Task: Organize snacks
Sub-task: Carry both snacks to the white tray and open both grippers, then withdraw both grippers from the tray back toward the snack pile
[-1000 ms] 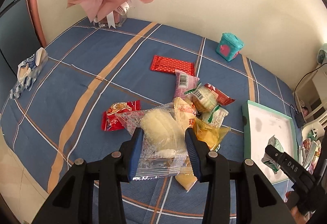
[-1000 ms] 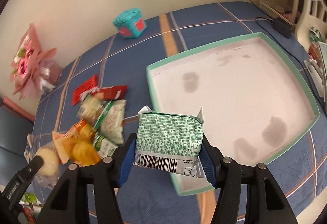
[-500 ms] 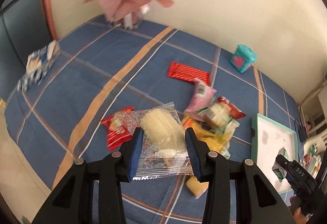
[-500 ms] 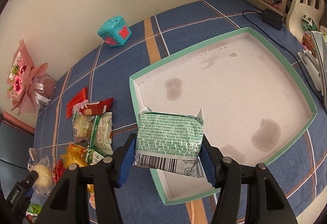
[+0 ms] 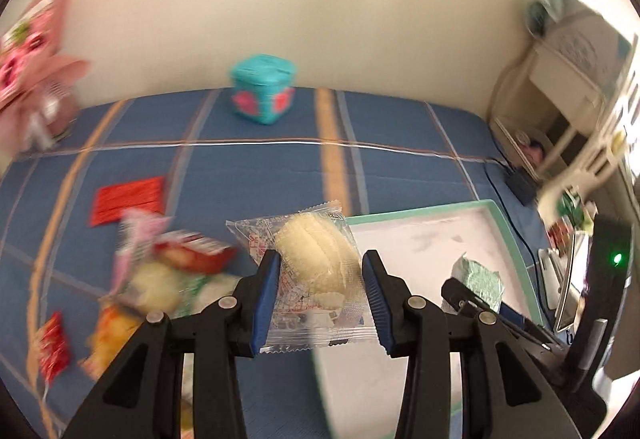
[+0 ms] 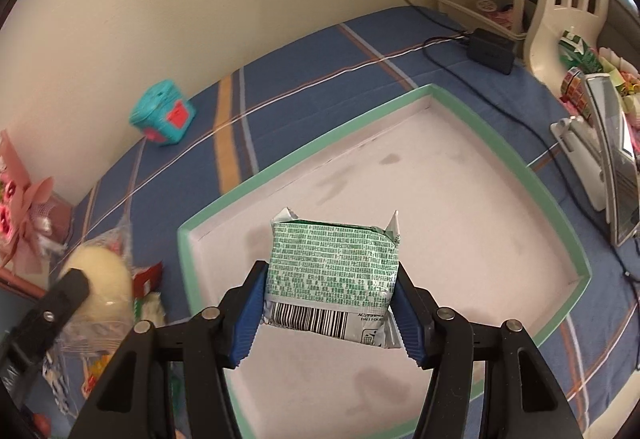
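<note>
The left tongs (image 5: 320, 299) grip a clear-wrapped pale bun (image 5: 318, 259) between their pads, beside the tray's (image 6: 552, 199) near-left edge. The right tongs (image 6: 331, 313) clamp a green packet (image 6: 334, 271) above the tray's floor.

Tray (image 6: 558, 215) floor is bare white with only stains, open across its whole width; low green rim all round is the only lip to clear. Right gripper (image 6: 331, 305), clamped on the green packet (image 6: 334, 267), hangs over the tray's near-left part. Left gripper (image 5: 320, 299) with the clear-wrapped bun (image 5: 316, 259) sits at the tray's left edge, just beside the right one: tight there. Left of tray: loose snack pile (image 5: 160, 279) on the blue cloth. Right of tray: cable and black adapter (image 6: 490, 47), white stand (image 6: 580, 155), shelf clutter. Teal box (image 6: 162, 113) stands well apart by the wall.
</note>
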`<state>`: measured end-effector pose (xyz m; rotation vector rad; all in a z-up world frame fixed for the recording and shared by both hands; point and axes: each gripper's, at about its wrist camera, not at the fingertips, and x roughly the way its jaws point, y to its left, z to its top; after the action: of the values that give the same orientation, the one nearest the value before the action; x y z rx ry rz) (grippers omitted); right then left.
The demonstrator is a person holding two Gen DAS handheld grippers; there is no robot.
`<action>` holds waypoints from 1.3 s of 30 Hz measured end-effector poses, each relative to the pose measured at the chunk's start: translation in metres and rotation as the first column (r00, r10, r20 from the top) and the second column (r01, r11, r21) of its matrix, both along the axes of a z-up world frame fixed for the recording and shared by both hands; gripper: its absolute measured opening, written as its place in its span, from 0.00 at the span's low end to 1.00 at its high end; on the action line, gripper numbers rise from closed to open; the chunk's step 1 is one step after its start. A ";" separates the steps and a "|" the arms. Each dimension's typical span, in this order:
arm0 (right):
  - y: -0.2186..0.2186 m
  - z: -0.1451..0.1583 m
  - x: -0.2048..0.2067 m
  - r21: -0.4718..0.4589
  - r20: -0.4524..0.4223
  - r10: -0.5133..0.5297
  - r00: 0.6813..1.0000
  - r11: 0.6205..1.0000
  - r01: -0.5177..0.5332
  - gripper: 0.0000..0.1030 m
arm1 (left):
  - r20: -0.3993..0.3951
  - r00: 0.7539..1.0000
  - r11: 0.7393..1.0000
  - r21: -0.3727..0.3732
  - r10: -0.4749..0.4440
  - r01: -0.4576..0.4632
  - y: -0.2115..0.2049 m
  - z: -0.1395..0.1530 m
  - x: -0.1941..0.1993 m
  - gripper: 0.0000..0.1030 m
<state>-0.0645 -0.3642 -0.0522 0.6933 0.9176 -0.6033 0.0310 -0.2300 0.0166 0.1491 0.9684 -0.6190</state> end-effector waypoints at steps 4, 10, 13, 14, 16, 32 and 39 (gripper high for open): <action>-0.029 -0.010 0.002 -0.002 -0.012 -0.054 0.998 0.999 0.054 0.61 | 0.000 0.999 0.999 -0.013 -0.043 0.043 -0.026 -0.021 0.007 0.43; -0.056 -0.026 0.006 -0.008 -0.048 -0.102 0.994 0.995 0.102 0.61 | -0.008 0.998 0.998 -0.005 -0.068 0.068 -0.047 -0.052 0.013 0.44; -0.059 -0.030 0.010 -0.014 -0.064 -0.101 0.993 0.995 0.100 0.62 | -0.031 0.996 0.997 0.000 -0.081 0.081 -0.048 -0.057 0.013 0.61; -0.059 -0.031 0.012 -0.018 -0.069 -0.097 0.993 0.995 0.096 0.64 | -0.027 0.997 0.997 -0.003 -0.077 0.077 -0.047 -0.055 0.012 0.69; -0.057 -0.030 0.013 -0.029 -0.073 -0.094 0.993 0.995 0.092 0.69 | -0.016 0.997 0.998 -0.006 -0.069 0.069 -0.045 -0.051 0.011 0.72; -0.013 -0.002 -0.003 -0.122 -0.095 -0.022 0.995 0.992 0.010 1.00 | 0.101 0.993 0.992 0.112 0.055 -0.066 0.031 -0.012 0.000 0.97; 0.019 0.006 -0.007 -0.078 -0.062 0.052 0.997 0.995 -0.057 1.00 | 0.149 0.984 0.981 0.148 0.099 -0.121 0.064 -0.001 -0.007 0.97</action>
<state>-0.0712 -0.3450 -0.0467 0.5798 0.9598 -0.6115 0.0241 -0.1656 0.0159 0.2742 0.8811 -0.4243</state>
